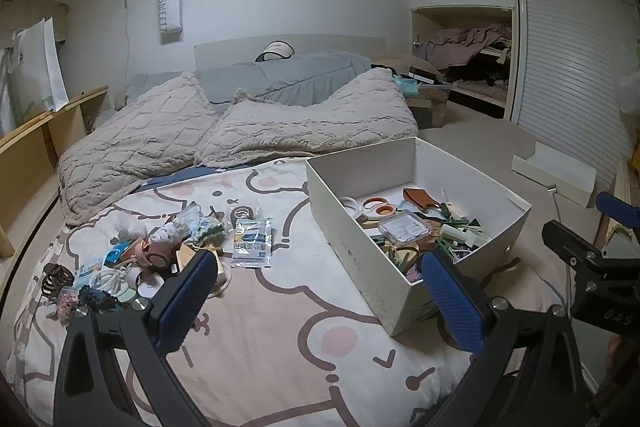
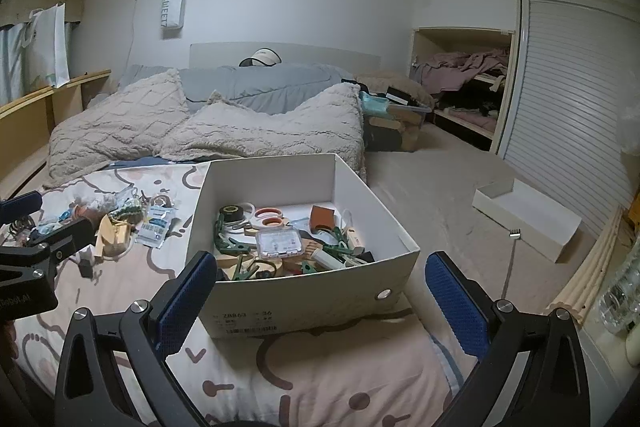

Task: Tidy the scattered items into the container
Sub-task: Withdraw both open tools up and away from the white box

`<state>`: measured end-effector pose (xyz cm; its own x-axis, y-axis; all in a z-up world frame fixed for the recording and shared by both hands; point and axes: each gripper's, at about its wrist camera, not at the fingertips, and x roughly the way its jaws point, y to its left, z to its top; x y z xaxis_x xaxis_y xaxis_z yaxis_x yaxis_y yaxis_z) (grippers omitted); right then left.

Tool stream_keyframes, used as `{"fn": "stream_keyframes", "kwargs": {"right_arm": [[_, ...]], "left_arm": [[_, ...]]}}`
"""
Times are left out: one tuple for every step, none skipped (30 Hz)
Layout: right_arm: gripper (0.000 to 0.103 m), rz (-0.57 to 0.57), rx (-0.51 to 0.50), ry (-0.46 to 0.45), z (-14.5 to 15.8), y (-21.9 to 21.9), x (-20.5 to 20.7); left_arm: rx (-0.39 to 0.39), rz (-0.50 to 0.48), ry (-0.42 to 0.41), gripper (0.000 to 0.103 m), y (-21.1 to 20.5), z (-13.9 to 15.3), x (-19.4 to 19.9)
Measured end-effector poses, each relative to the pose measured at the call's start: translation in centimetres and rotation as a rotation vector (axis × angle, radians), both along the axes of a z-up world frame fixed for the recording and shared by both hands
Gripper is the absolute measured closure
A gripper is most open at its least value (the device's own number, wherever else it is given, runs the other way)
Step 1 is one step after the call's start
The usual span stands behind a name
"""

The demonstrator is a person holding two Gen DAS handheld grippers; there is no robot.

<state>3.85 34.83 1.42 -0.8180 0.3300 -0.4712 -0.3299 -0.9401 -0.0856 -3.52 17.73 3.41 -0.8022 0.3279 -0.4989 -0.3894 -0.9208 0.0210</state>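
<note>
A white cardboard box (image 1: 356, 247) (image 2: 320, 287) stands on the pink cartoon bedsheet (image 1: 280, 327), holding tape rolls, green clips, a clear plastic case (image 2: 278, 242) and other small items. A pile of scattered items (image 1: 132, 259) (image 2: 112, 223) lies on the sheet left of the box, with a blue-white packet (image 1: 253, 242) beside it. My left gripper (image 1: 320, 303) is open and empty, above the sheet between pile and box. My right gripper (image 2: 322, 303) is open and empty, in front of the box's near wall.
Fluffy beige blankets (image 1: 240, 131) and grey pillows lie behind the box. A box lid (image 2: 528, 217) and a cable lie on the carpet to the right. A wooden shelf (image 1: 36, 147) runs along the left. A closet with clothes (image 1: 472, 55) is at the back right.
</note>
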Motion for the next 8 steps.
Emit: {"fn": "stream_keyframes", "kwargs": {"right_arm": [[0.000,0.000,0.000,-0.002,-0.04,0.03,-0.04],[0.000,0.000,0.000,-0.003,-0.05,0.06,-0.09],[0.000,-0.001,0.000,-0.005,-0.09,0.08,-0.12],[0.000,-0.002,0.000,-0.007,-0.14,0.11,-0.14],[0.000,-0.002,0.000,-0.008,-0.16,0.16,-0.18],[0.000,-0.002,0.000,-0.009,-0.18,0.18,-0.19],[0.000,-0.003,0.000,-0.010,-0.18,0.22,-0.20],[0.000,-0.002,0.000,-0.010,-0.17,0.28,-0.24]], "left_arm": [[0.003,0.000,0.003,0.000,-0.01,-0.02,0.05],[0.008,-0.002,0.005,0.000,-0.06,-0.04,0.07],[0.014,-0.005,0.003,0.000,-0.10,-0.08,0.07],[0.018,-0.008,0.001,0.000,-0.05,-0.12,0.13],[0.019,-0.009,0.000,0.000,-0.03,-0.16,0.15],[0.019,-0.008,0.000,0.000,0.01,-0.19,0.20],[0.017,-0.005,0.000,0.000,0.01,-0.21,0.20],[0.016,-0.002,0.000,0.000,0.00,-0.23,0.18]]}}
